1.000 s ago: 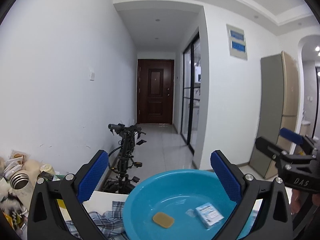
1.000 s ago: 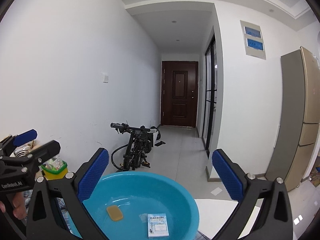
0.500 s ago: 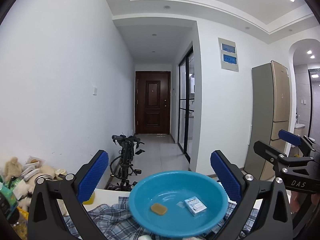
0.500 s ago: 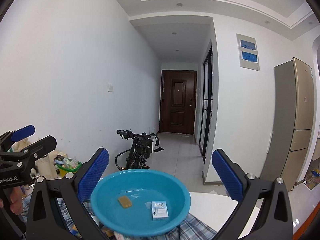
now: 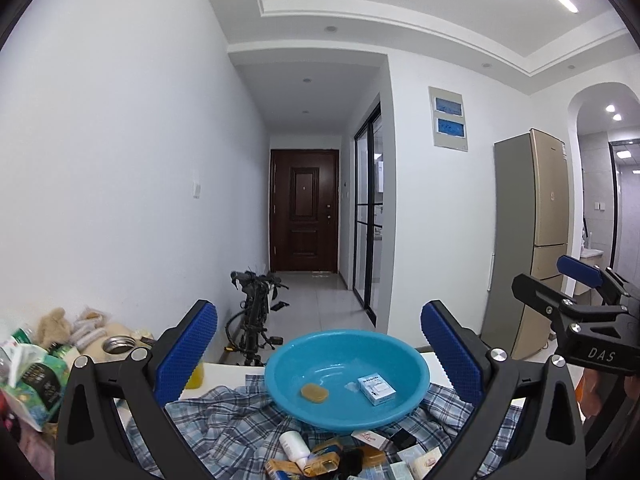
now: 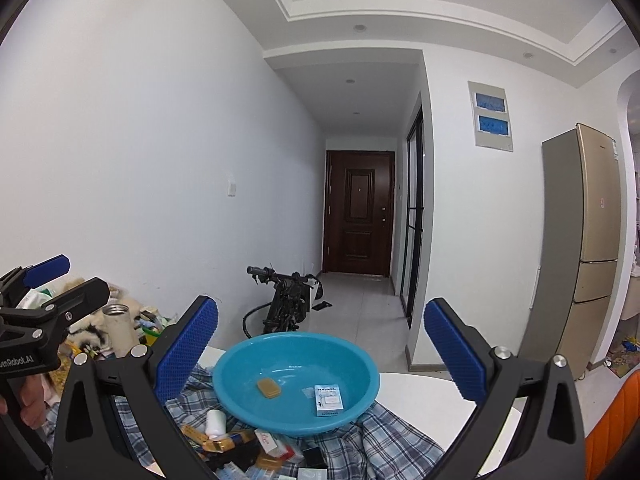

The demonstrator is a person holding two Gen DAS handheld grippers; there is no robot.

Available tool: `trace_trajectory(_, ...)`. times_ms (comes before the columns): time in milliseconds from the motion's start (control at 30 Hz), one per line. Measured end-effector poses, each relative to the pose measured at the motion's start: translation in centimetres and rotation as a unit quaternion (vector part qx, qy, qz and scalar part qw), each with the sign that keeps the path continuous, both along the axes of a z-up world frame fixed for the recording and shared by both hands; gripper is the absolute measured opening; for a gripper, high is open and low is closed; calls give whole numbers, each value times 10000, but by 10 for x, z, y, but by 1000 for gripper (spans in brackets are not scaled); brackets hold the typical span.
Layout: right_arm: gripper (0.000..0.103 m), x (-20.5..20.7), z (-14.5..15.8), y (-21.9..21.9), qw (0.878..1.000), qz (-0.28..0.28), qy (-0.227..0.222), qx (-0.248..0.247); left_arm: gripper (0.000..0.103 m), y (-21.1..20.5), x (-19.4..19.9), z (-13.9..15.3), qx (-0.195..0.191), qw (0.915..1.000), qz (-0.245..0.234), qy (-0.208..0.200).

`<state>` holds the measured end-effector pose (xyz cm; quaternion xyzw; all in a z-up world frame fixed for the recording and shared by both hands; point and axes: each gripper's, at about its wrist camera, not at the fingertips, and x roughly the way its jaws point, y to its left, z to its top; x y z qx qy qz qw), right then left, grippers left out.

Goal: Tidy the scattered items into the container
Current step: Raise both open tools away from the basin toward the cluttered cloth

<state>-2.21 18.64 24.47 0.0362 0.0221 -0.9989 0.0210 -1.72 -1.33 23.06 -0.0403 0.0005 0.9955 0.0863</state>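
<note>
Basin (image 5: 347, 376) sat on plaid cloth (image 5: 224, 420), already holding a soap bar (image 5: 314, 393) and a small box (image 5: 376, 389). Remaining clutter (image 5: 352, 456) lay heaped just in front of the basin, touching its near wall. Best done, by judgement: come down over one piece at the heap's edge, pinch across its narrow side, lift clear of the rim before releasing. Left gripper (image 5: 318, 346) held wide open and empty, well above the cloth. Right gripper (image 6: 320, 346) likewise spread wide, gripping nothing.
</note>
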Motion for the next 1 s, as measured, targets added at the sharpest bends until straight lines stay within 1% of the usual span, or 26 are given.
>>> trace_trajectory(67,103,10,1,0,10000,10,44,-8,103,0,13,3,-25,10000,-2,80)
trace_trajectory(200,103,23,0,-1,10000,16,76,-9,103,-3,32,1,-43,9999,-53,104)
trace_trajectory(300,103,29,-6,-1,10000,29,56,-30,103,-7,42,-5,-23,10000,-59,40)
trace_trajectory(433,103,35,-20,-5,9999,57,-61,-66,103,-15,44,-21,35,9998,-40,-169)
trace_trajectory(567,103,32,-43,-8,9994,63,-338,-63,103,-20,34,-42,39,9988,13,-480)
trace_trajectory(667,103,26,-63,-10,9982,87,-595,51,103,-22,24,-63,2,9969,46,-783)
trace_trajectory(767,103,21,-81,-10,9967,23,-802,92,103,-21,17,-84,-214,9928,21,-1178)
trace_trajectory(833,103,18,-94,-9,9952,48,-975,42,103,-23,15,-98,-255,9904,54,-1361)
trace_trajectory(900,103,16,-106,-8,9930,88,-1174,16,103,-26,11,-113,-231,9872,71,-1578)
trace_trajectory(1000,103,14,-125,-8,9889,143,-1477,39,103,-35,6,-138,-85,9814,176,-1909)
